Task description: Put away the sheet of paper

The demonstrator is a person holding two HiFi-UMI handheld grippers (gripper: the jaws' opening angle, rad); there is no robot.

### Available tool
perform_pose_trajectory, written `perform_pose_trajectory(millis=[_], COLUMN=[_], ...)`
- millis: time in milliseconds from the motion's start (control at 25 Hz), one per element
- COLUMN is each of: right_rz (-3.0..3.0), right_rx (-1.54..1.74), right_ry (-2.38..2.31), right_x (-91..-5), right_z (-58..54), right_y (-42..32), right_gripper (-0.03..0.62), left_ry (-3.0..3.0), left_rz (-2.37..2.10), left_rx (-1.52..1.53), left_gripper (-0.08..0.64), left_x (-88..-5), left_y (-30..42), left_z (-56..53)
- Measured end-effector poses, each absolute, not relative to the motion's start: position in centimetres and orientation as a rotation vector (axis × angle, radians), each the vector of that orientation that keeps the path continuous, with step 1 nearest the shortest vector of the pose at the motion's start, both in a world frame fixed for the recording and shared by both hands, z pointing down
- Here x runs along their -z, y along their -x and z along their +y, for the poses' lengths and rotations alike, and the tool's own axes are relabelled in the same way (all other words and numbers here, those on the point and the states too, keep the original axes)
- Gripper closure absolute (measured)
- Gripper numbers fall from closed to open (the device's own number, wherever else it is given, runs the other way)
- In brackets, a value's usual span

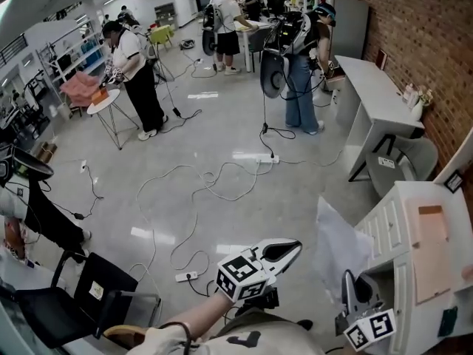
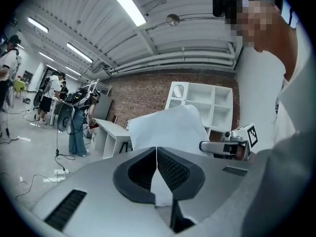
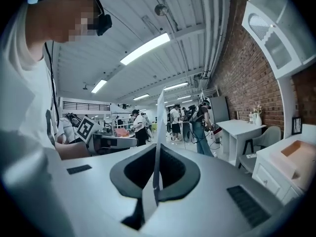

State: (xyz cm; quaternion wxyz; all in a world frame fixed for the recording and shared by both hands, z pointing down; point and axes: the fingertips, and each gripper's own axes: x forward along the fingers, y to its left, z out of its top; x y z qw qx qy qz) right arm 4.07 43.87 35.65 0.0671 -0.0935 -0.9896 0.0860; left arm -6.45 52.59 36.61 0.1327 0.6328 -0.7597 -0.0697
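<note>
A wide workshop with a grey concrete floor [image 1: 222, 124] is filling the head view. At lower right the right gripper [image 1: 349, 285] is holding the thin white sheet of paper [image 1: 338, 242] upright beside a white drawer cabinet [image 1: 384, 231]. The left gripper [image 1: 293, 248] is hovering just left of it.

In the left gripper view its jaws are pressing together, with the sheet bulging behind them and no clear catch on it.

In the right gripper view the jaws are pinching the sheet edge-on near its bottom.

Gripped so low, the limp sheet is likely risking flopping, creasing or slipping free.
</note>
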Motion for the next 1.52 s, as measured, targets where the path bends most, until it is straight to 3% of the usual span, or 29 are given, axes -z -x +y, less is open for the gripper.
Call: perform_pose_trajectory(millis=[1000, 1320, 1520], right_rz=[-3.064, -3.045, -3.042], right_rx=[-0.191, 0.169, 0.219], right_ry=[0.330, 0.183, 0.127], right_x=[-34.9, -35.5, -35.8], right_z=[27.3, 24.7, 24.1], right_y=[-12.4, -13.3, -12.8], right_gripper=[0.565, 0.565, 0.565], left_ry=[-1.726, -1.770, -1.775], left_rz=[-2.353, -2.350, -2.351], left_rx=[-0.058, -0.190, -0.196], left_gripper=[0.545, 0.545, 0.545], left_x=[-34.7, -34.9, -35.6], left_y=[-3.1, -4.2, -3.4], left_z=[37.0, 33.9, 33.5])
